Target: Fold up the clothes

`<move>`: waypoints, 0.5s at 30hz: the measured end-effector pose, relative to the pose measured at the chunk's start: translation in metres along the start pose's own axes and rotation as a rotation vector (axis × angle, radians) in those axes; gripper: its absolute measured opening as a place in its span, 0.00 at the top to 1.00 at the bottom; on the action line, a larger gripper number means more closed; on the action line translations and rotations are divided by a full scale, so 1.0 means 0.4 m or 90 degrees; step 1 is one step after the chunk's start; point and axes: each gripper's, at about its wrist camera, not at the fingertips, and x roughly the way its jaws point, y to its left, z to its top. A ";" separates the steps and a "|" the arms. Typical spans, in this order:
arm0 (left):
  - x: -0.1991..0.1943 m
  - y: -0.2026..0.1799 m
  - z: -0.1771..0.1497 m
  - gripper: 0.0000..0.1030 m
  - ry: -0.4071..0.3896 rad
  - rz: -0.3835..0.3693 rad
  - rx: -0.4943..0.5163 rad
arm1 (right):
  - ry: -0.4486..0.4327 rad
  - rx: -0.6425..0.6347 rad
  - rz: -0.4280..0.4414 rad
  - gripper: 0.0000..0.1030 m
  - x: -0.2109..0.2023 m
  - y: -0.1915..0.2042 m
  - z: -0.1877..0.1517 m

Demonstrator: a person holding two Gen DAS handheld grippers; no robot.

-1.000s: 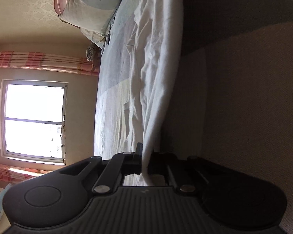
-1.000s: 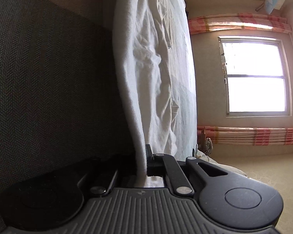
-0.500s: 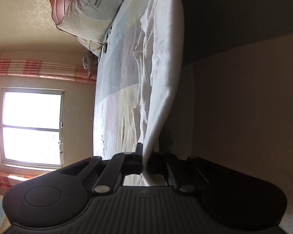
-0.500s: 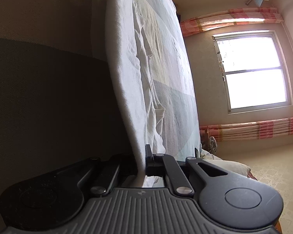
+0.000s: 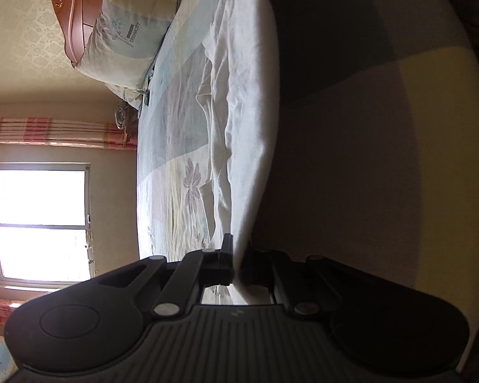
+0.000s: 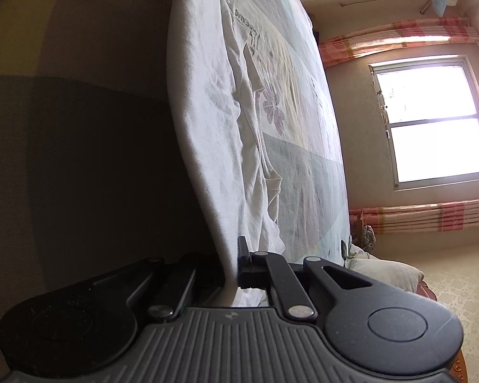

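A white garment (image 5: pixel 249 73) hangs stretched between two tools above a patterned bed (image 5: pixel 172 134). Both the left tool (image 5: pixel 236 263) and the right tool (image 6: pixel 231 266) are clamped tight on its edge. The thin cloth could slip free if the pull turns uneven, dropping one corner and spoiling the fold. From each tool at bottom centre, the garment runs up to the frame's top.

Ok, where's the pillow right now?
In the left wrist view the pillow sits top left, against the wooden headboard, at the far end of the bed beyond the white garment.
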 end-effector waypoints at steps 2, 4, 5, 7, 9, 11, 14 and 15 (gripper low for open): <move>-0.030 -0.022 0.001 0.99 -0.001 -0.003 0.006 | 0.001 0.002 0.004 0.94 -0.037 0.035 -0.004; -0.054 -0.040 0.002 0.99 -0.003 -0.003 0.008 | 0.003 0.005 0.009 0.94 -0.075 0.071 -0.006; -0.067 -0.050 0.002 0.99 -0.004 -0.004 0.007 | 0.003 0.009 0.012 0.94 -0.092 0.087 -0.007; -0.084 -0.067 0.004 0.99 -0.006 -0.005 0.005 | 0.004 0.015 0.018 0.94 -0.121 0.119 -0.011; -0.095 -0.086 0.007 0.99 -0.007 -0.005 0.004 | 0.006 0.018 0.025 0.94 -0.145 0.151 -0.014; -0.105 -0.109 0.011 0.99 -0.006 -0.008 0.001 | 0.010 0.023 0.033 0.93 -0.154 0.176 -0.016; -0.120 -0.128 0.006 0.97 -0.002 -0.050 -0.013 | 0.022 0.035 0.044 0.92 -0.141 0.197 -0.008; -0.128 -0.130 0.001 0.96 -0.003 -0.071 -0.021 | 0.023 0.042 0.047 0.89 -0.140 0.199 -0.008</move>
